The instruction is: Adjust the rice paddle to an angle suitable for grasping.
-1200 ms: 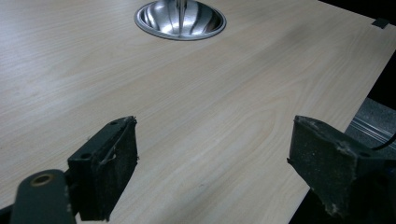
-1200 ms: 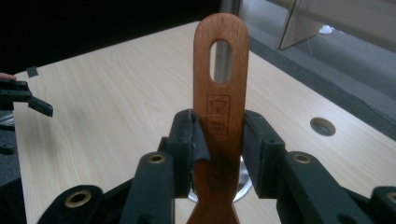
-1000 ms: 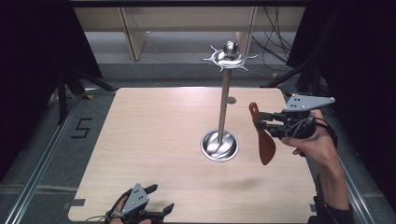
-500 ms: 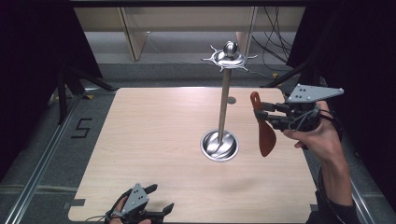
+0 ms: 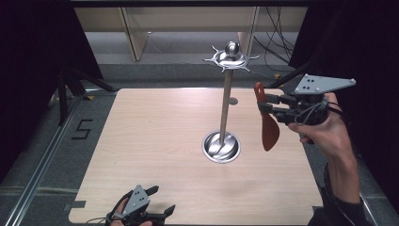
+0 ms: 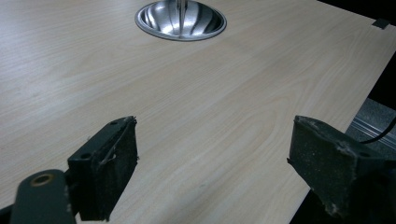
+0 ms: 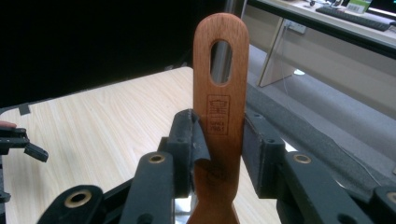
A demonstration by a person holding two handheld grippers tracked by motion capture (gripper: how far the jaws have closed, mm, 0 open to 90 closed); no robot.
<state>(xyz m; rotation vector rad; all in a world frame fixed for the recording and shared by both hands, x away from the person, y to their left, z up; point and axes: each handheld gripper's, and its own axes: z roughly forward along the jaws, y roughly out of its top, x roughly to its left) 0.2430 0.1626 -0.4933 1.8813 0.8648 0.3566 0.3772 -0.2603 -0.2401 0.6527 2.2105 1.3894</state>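
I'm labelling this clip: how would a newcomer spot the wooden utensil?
Start at the steel stand rising from the wooden table. Just right of its pole, the right tool grips a reddish-brown wooden spatula, blade hanging down. Its handle end has an oval slot.

The right tongs, clamped on the handle of the wooden spatula, have risen over the last second, climbing toward twelve o'clock in the high view at the bench's three o'clock edge. The spatula has gone up with them: its slotted handle end now sits higher beside the pole of the metal stand, just at the pole's three o'clock side, and its blade hangs farther above the bench, beside the stand's round base. The person's right hand and forearm have lifted along with them
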